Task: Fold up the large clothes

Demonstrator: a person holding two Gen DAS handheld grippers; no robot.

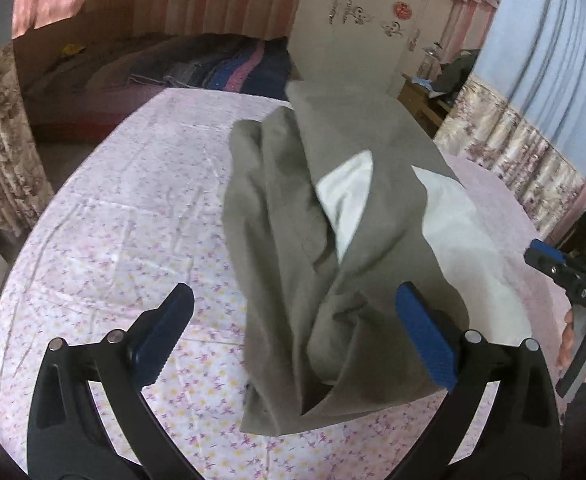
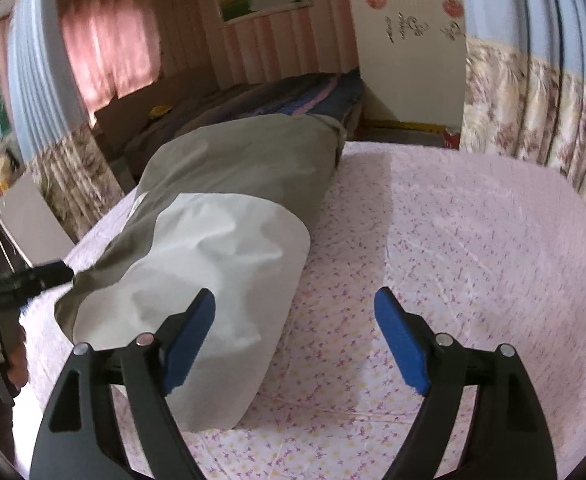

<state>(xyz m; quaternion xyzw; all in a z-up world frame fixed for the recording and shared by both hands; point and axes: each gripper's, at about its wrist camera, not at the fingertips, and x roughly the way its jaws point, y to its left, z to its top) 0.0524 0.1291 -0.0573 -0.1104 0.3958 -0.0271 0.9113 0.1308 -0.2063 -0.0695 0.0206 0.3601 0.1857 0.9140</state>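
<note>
A large grey-green garment (image 1: 293, 216) with white lining (image 1: 349, 196) lies bunched in a long heap on the floral pink sheet (image 1: 133, 208). My left gripper (image 1: 293, 340) is open above its near end, empty. In the right wrist view the garment (image 2: 245, 160) shows its white lining (image 2: 221, 264) on the left. My right gripper (image 2: 295, 344) is open and empty, its left finger (image 2: 191, 340) over the lining's edge. The right gripper also shows at the left wrist view's right edge (image 1: 549, 260); the left gripper (image 2: 49, 274) touches the garment's left side.
The sheet covers a table or bed (image 2: 453, 260). Floral curtains (image 2: 533, 112) hang to the right. A bed with dark striped bedding (image 1: 197, 68) stands behind, and a white wardrobe (image 1: 365, 20) at the back.
</note>
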